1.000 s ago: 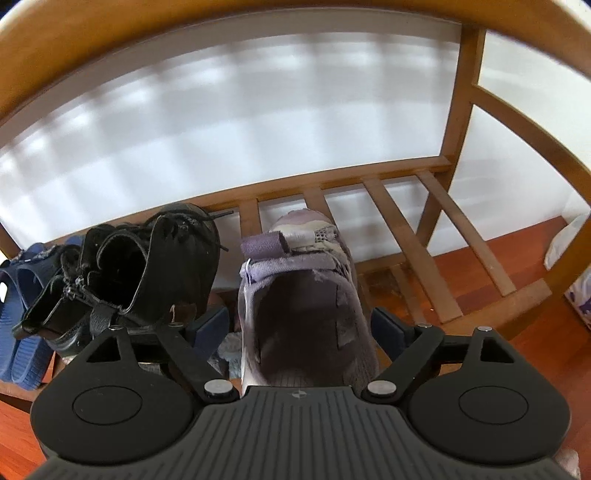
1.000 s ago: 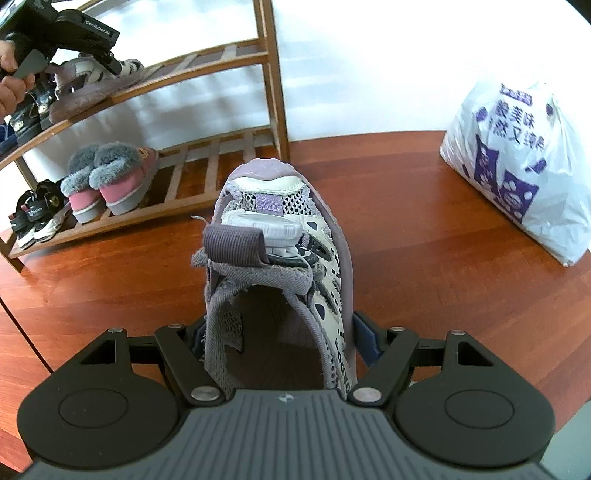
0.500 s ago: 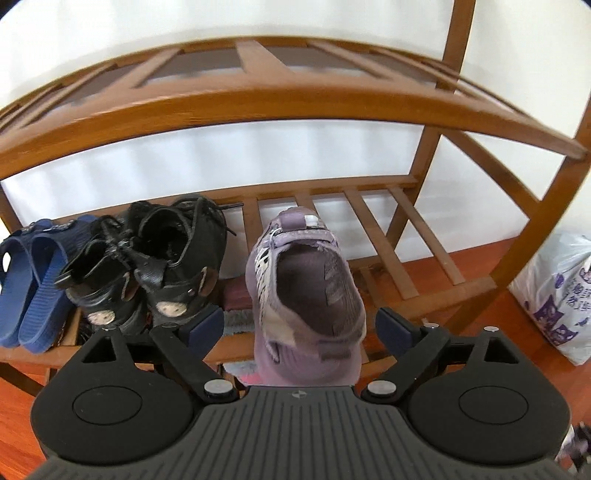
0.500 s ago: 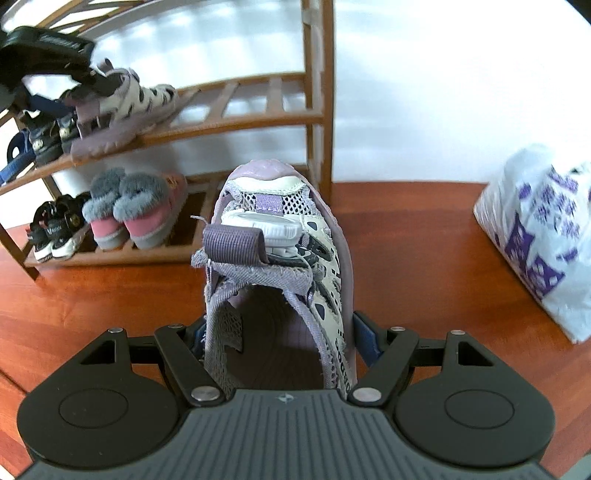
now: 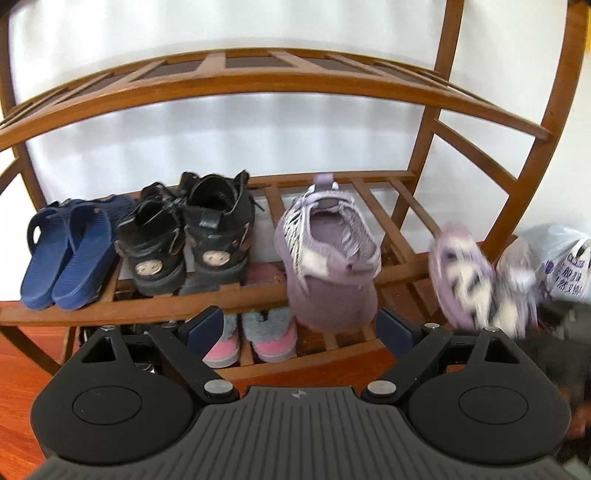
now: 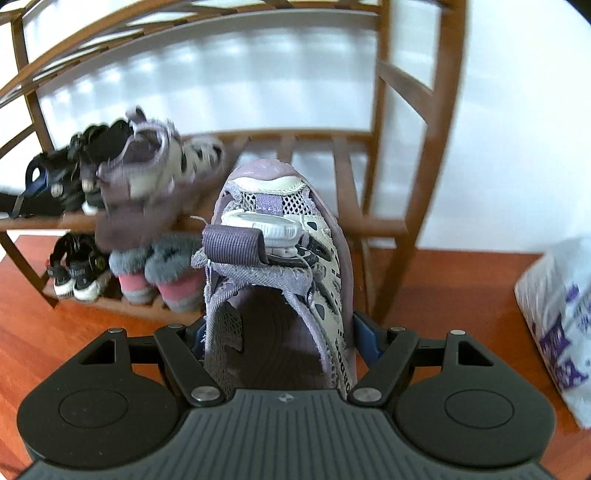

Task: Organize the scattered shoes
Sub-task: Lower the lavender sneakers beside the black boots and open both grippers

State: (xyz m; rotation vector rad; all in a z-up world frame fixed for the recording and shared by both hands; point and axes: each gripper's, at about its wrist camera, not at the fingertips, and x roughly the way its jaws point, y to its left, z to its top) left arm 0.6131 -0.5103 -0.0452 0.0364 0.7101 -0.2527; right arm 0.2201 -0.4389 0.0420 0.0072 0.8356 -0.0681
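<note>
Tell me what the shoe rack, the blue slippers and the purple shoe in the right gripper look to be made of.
Shoe rack: seemingly wood with a glossy reddish-brown varnish; grain and sheen show on the slats.
Blue slippers: likely moulded rubber or foam, matte, with ribbed footbeds.
Purple shoe in the right gripper: knit and mesh fabric with a woven heel loop and a white plastic-looking dial; open mesh holes and frayed threads are visible.

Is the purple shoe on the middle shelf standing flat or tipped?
Tipped. The purple shoe leans over the middle shelf's front rail, heel hanging down past it, toe raised.

White wall (image 5: 295, 29) behind; reddish wooden floor (image 6: 461, 280) below; slatted wooden rack (image 5: 280, 85); printed plastic bag (image 6: 561, 317) nearby.
</note>
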